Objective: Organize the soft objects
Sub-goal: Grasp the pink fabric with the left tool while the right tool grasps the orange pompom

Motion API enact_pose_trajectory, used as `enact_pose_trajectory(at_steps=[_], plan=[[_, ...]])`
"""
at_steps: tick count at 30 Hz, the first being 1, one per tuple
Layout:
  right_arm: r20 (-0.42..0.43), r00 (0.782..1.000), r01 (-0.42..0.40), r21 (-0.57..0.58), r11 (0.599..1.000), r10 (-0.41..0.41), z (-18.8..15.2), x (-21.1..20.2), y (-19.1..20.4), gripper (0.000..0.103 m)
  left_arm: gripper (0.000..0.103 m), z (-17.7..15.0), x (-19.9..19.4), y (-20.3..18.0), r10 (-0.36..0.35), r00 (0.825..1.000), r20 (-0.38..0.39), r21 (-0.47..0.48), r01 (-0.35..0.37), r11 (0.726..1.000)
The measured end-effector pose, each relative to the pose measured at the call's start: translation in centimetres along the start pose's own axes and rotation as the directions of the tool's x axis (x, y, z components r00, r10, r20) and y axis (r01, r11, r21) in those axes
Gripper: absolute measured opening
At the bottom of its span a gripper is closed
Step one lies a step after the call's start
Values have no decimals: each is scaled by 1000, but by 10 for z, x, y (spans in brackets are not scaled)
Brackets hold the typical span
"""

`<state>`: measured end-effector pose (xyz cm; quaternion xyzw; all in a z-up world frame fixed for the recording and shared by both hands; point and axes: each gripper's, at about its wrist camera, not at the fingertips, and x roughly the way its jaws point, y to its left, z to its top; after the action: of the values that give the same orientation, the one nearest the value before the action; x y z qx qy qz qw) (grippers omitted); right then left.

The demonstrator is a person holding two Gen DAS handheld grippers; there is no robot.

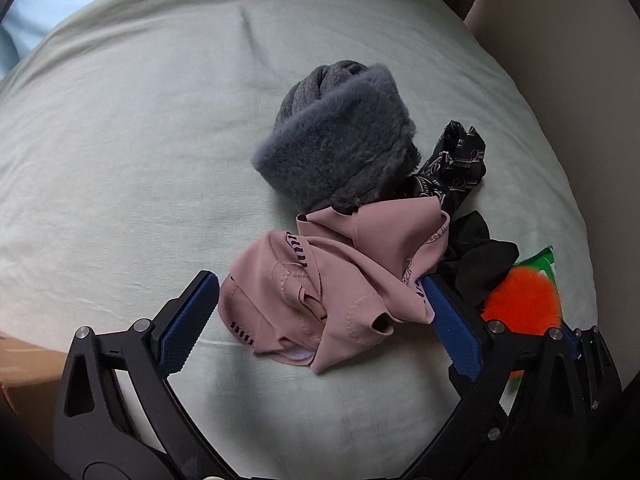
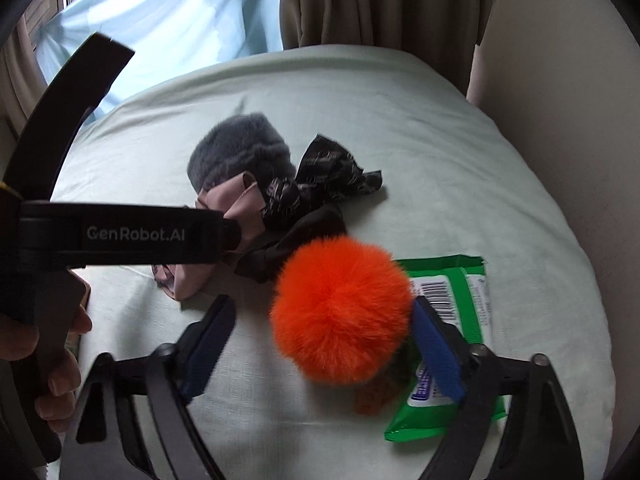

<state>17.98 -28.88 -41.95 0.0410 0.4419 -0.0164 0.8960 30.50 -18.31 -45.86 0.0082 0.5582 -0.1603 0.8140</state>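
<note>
We have sorted nothing yet: our left gripper (image 1: 316,312) stands spread around the pink cloth (image 1: 332,288), our right gripper (image 2: 324,344) spread around the orange pompom (image 2: 340,312), neither pinching.

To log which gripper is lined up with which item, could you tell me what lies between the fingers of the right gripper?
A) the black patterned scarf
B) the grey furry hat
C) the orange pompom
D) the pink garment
C: in the right wrist view the orange pompom sits between the open fingers of the right gripper, partly on the green packet.
</note>
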Motion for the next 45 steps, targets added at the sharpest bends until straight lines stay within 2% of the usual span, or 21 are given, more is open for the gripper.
enact_pose_trajectory(at_steps=[3,5,13,16,22,24,25,28,35,45], plan=[[-16,1000,9,-13,1000,-9,-4,9,0,73,95,-1,9,-1,2,1000,-11,13,-2,1000],[-28,1000,9,-6,1000,-9,-4,16,-2,67,84,-3,14,-1,16,1000,-22,22,-16,1000],[-45,999,17,13,1000,-16,0,30,-8,48,70,-6,18,-2,40,999,-22,52,-39,998],[-47,999,28,12,1000,-28,0,33,-10,37,61,-6,14,-5,50,998,-24,51,-49,997],[-51,998,25,9,1000,-24,3,32,-13,36,56,-3,9,-12,49,999,-23,38,-48,998],[-49,999,20,20,1000,-19,5,29,-15,36,44,-4,4,-14,42,999,-22,43,-41,998],[-49,999,18,27,999,-17,6,28,-16,36,42,-4,1,-17,42,999,-21,49,-41,998],[-45,999,13,49,999,-11,9,20,-20,36,39,-3,-8,-23,48,999,-16,66,-47,997],[-11,1000,3,53,999,-2,21,-6,-18,36,38,1,-34,-26,39,999,7,44,-39,998],[68,998,-9,56,998,5,34,-66,-13,36,38,-7,-114,-30,27,995,91,15,-29,999]])
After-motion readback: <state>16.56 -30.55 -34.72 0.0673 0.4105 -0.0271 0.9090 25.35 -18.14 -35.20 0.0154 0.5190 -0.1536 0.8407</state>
